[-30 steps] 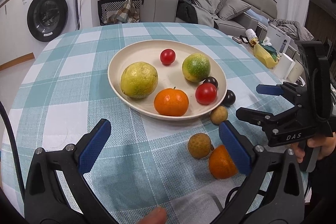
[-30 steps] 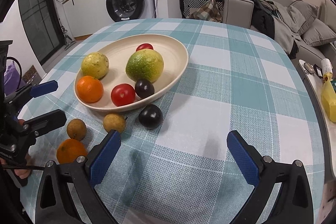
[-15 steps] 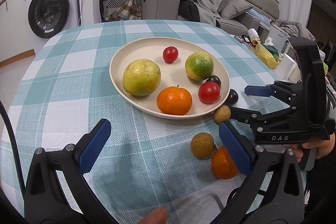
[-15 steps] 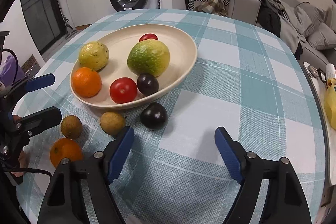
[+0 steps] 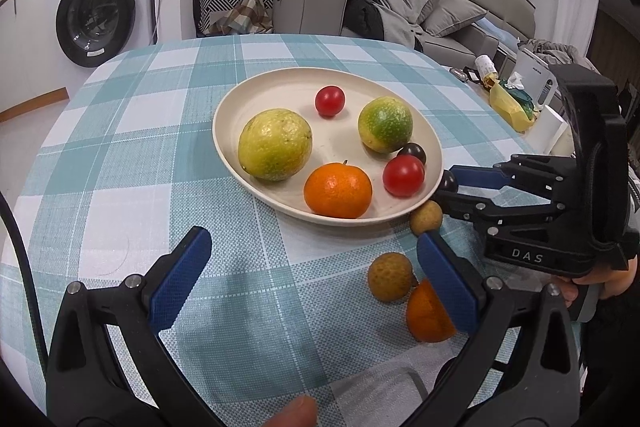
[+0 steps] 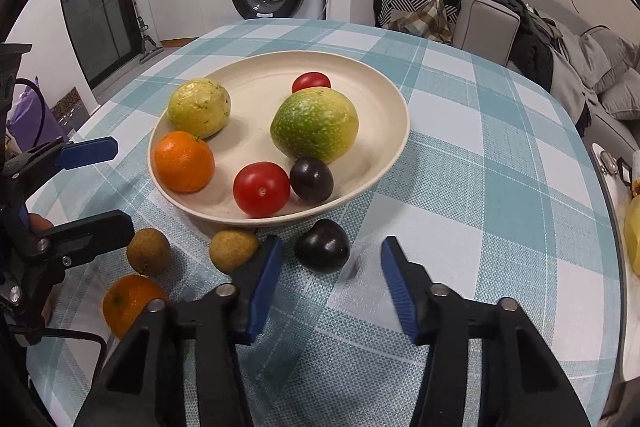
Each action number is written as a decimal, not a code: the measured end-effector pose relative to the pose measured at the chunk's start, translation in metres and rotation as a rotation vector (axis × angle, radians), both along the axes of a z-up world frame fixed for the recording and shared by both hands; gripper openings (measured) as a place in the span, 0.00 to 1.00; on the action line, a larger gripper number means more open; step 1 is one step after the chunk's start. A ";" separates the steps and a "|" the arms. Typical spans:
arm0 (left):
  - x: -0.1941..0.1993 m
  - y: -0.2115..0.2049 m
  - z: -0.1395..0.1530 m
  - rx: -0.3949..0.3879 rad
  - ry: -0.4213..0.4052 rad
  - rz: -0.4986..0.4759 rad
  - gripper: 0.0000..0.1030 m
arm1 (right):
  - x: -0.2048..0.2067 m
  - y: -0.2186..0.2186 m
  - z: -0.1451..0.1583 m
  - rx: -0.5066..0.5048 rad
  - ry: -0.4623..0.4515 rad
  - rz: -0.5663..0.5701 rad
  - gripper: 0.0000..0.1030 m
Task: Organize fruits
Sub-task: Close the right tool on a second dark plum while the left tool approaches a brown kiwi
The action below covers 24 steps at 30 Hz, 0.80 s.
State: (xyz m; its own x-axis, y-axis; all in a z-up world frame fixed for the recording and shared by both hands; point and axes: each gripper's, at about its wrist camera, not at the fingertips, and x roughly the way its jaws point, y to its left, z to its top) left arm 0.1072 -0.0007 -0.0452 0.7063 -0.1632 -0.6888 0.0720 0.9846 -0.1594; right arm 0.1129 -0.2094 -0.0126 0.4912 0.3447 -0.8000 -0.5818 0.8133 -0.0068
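Six fruits in plate [image 6: 400, 131]: cream oval dish on the checked teal-and-white tabletop [image 6: 500, 187], holding a yellow-green citrus [image 6: 199, 107], a greener citrus [image 6: 315, 124], an orange [image 6: 184, 161], two red tomatoes [image 6: 261, 189] [image 6: 311, 81] and a dark plum [image 6: 311, 180].
Loose fruit: a glossy dark plum on the cloth [image 6: 322, 245] just near of the plate rim; two dull brown round longans [image 6: 233, 249] [image 6: 148, 251] to its left; a second orange [image 6: 128, 301] nearer still, at the left.
Right gripper [image 6: 330, 283]: blue-padded fingers [image 6: 262, 279] have just been closing; they stand on either side of the loose plum with gaps showing, not pressing it.
Left gripper [image 5: 316, 283]: fingers [image 5: 180, 279] spread wide, holding nothing, above bare cloth; the right finger hides part of the near orange.
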 end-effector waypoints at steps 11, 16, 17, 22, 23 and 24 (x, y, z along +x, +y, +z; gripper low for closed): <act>0.000 -0.002 -0.001 -0.001 0.014 -0.008 0.99 | -0.018 -0.015 0.005 0.043 -0.002 -0.009 0.26; -0.001 -0.010 -0.003 0.020 0.022 -0.038 0.99 | -0.022 -0.020 0.009 0.061 -0.003 -0.022 0.26; -0.001 -0.011 -0.004 0.021 0.028 -0.044 0.99 | -0.022 -0.020 0.009 0.064 -0.006 -0.019 0.26; 0.001 -0.015 -0.007 -0.002 0.061 -0.070 0.99 | -0.024 -0.020 0.012 0.069 -0.012 -0.008 0.26; 0.001 -0.014 -0.007 -0.007 0.064 -0.072 0.96 | -0.025 -0.019 0.013 0.069 -0.012 -0.007 0.26; 0.002 -0.014 -0.007 -0.017 0.067 -0.074 0.94 | -0.025 -0.020 0.013 0.070 -0.013 -0.007 0.26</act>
State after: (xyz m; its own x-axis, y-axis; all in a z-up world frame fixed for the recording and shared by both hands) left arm 0.1089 -0.0142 -0.0526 0.6441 -0.2250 -0.7311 0.1330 0.9742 -0.1826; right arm 0.0876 -0.2290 0.0005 0.5040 0.3958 -0.7677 -0.5764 0.8161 0.0423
